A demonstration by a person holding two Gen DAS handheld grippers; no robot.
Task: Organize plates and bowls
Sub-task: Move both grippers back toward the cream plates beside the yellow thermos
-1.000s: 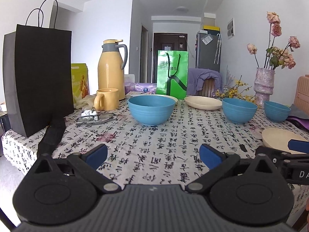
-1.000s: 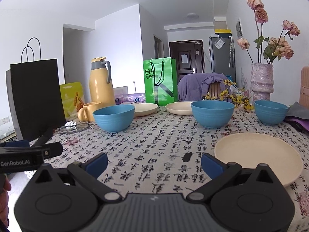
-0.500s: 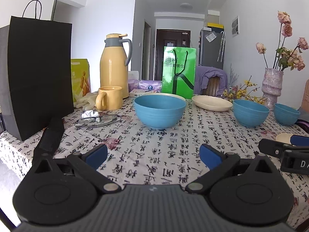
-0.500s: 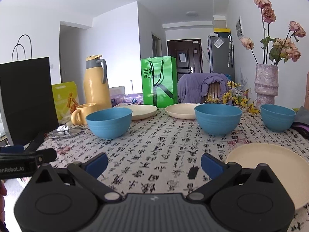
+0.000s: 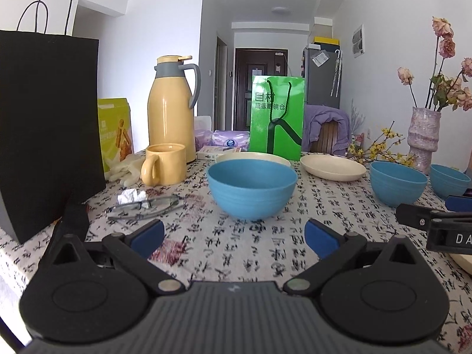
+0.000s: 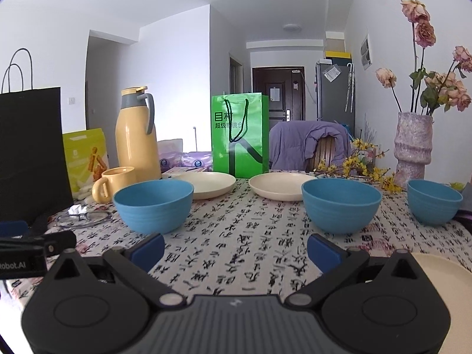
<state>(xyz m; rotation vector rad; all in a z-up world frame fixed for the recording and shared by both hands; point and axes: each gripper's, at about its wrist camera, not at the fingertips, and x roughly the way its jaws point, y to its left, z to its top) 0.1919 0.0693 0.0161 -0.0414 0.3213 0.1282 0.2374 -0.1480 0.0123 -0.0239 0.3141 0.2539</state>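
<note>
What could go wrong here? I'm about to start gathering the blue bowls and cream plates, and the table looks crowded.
1. The nearest blue bowl sits close to the eyeglasses and yellow mug; a wide sweep by the open left gripper might knock them.
2. The cream plate lies at the near table edge beside the open right gripper; a nudge could push it off.

A lived-in home, a dining area, is showing here: a table [image 6: 236,236] is wearing a calligraphy-print cloth, a yellow thermos [image 6: 137,135] and mug [image 6: 113,183] are standing beside shopping bags [image 6: 240,135], dried roses are sitting in a vase [image 6: 411,147], a jacket is hanging over a chair [image 6: 306,144], and a hallway is leading past a fridge [image 6: 334,91] to a dark entrance door [image 6: 278,91].
</note>
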